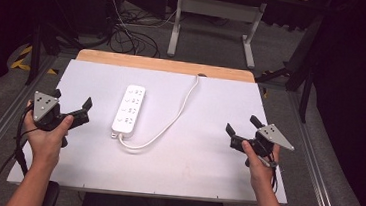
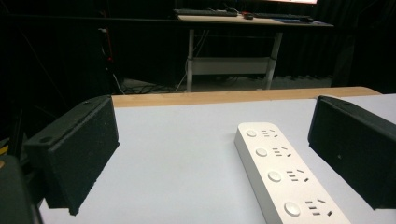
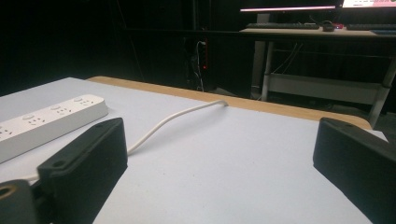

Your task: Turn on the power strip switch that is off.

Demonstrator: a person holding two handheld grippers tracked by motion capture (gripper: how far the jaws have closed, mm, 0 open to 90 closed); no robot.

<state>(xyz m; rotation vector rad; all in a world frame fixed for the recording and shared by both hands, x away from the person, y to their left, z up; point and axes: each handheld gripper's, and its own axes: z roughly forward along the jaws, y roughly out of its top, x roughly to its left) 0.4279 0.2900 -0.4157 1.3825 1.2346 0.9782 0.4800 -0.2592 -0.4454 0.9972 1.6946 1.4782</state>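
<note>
Lying flat near the middle of the white table (image 1: 206,155), the white power strip (image 1: 128,109) ran lengthwise away from the person, well apart from both tools. From above, its cord (image 1: 172,119) looped off the near end and curved back to a hole at the wooden far edge. The left gripper (image 1: 74,106) hovered just left of the strip, jaws spread wide and grasping nothing; the right gripper (image 1: 241,125) sat far off to the right, jaws released too. The left gripper view brought out four round buttons and socket slots on the strip, too small to read from overhead. The right gripper view caught the strip's far end and the cord lifting toward the edge. Both gripper views cut the strip's near end off.
</note>
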